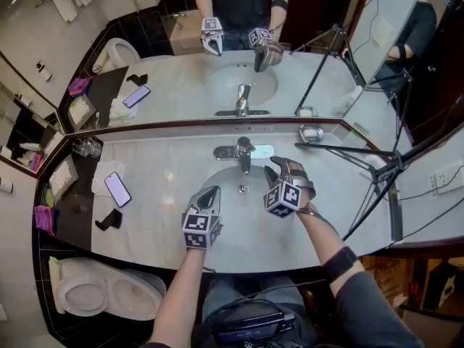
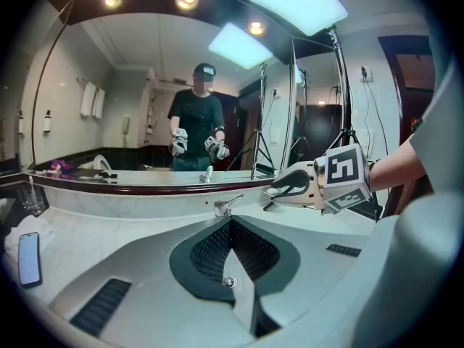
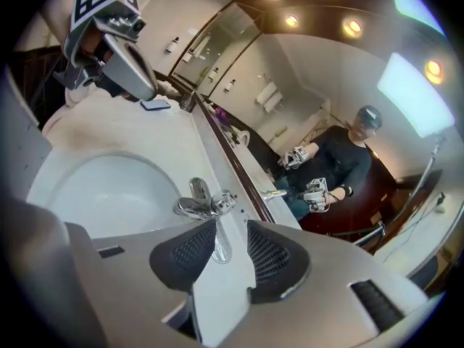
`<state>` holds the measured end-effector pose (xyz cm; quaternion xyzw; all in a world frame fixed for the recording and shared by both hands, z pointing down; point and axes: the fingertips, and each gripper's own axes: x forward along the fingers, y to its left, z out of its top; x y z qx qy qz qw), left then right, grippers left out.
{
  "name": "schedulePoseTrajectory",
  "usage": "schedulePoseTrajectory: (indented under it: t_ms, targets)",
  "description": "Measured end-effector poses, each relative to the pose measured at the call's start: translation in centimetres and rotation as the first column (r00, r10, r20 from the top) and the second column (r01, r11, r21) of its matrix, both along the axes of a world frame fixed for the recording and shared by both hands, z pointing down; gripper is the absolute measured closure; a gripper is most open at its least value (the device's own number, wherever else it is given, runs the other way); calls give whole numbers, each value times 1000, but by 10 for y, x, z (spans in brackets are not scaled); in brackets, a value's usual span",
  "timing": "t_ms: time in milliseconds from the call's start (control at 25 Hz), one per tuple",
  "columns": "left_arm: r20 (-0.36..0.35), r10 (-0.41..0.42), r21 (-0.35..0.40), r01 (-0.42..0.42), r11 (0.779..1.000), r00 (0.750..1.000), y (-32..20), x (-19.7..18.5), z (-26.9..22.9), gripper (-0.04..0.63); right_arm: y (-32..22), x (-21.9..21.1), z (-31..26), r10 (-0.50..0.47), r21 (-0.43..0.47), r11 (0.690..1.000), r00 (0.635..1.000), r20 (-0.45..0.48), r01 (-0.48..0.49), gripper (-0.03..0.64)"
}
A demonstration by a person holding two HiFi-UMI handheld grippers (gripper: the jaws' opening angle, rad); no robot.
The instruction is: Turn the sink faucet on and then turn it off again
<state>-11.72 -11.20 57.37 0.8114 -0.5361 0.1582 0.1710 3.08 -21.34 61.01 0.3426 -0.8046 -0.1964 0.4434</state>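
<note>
Sink counter, both grippers over the basin [image 1: 226, 194].

The left gripper [image 1: 211, 195] has its jaws pressed together on nothing and hangs above the basin's near rim. The right gripper [image 3: 232, 227] has its jaws spread, pointed at the faucet [image 1: 244, 153] at the basin's back edge below the mirror. The chrome lever [image 3: 220, 246] shows in the gap, unpinched.

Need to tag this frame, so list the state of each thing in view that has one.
faucet, no water seen running.
sink, no standing water.
left gripper, jaws together, holding nothing.
right gripper, jaws apart, faucet in line with the gap, not gripped.
phone, lying flat on the counter, screen up.
toilet, lid up.
</note>
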Motion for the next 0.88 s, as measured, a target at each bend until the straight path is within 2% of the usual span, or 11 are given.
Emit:
schedulePoseTrajectory:
  t_ms: [240, 440, 680, 880]
  targets:
    - [13, -25, -4, 25, 1000, 1000, -11, -11, 17, 595, -34, -32, 13, -143, 57, 986, 975, -168, 154, 443]
    - [12, -45, -24, 45, 999, 999, -17, -22, 25, 595, -51, -51, 35, -222, 41, 969, 938, -268, 242, 428]
    - [0, -55, -30, 55, 998, 998, -18, -28, 31, 595, -60, -60, 60, -277, -6, 956, 895, -350, 293, 430]
    - [4, -60, -51, 60, 997, 998, -17, -31, 42, 595, -60, -61, 65, -275, 9, 954, 889, -367, 299, 430]
